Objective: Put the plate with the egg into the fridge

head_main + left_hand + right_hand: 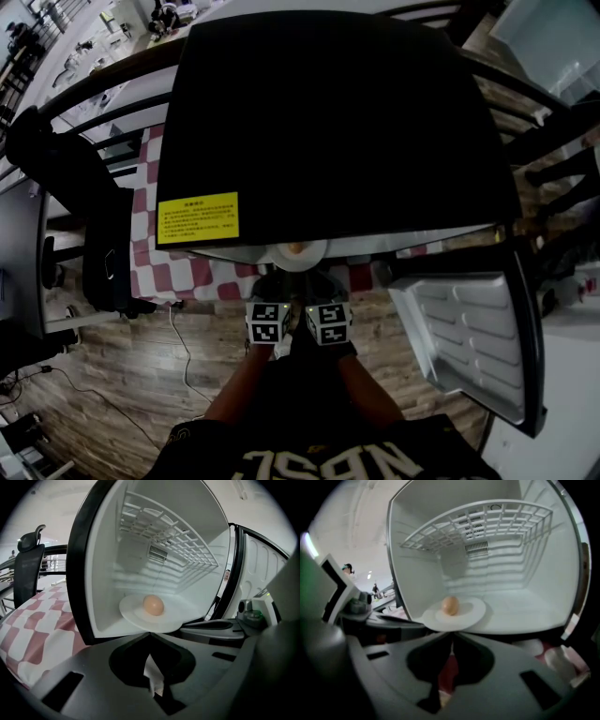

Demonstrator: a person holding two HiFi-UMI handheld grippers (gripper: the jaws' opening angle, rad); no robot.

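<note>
Left gripper (150, 634): jaws are pressed together on the near rim of the round white plate (137, 619).
Right gripper (452, 633): sits just beside the left one, its jaws likewise clamped on that same rim.
Plate: lies at the front of the black mini fridge (328, 122), left of centre on its white floor, with the near rim hanging over the lip.
Brown egg (450, 605): rests on the plate's middle.
Around: a red-and-white checkered cloth (28, 630) lies under the fridge, a black office chair (28, 569) stands to the left, and the wooden floor (141, 375) is below.
Overhead: a white wire shelf (487, 522) sits high above the plate.
Edges: the fridge's left wall is near the plate, and the fridge door (469, 328) is swung wide on the right.
Open room: bare white floor stretches behind and to the right of the plate.
</note>
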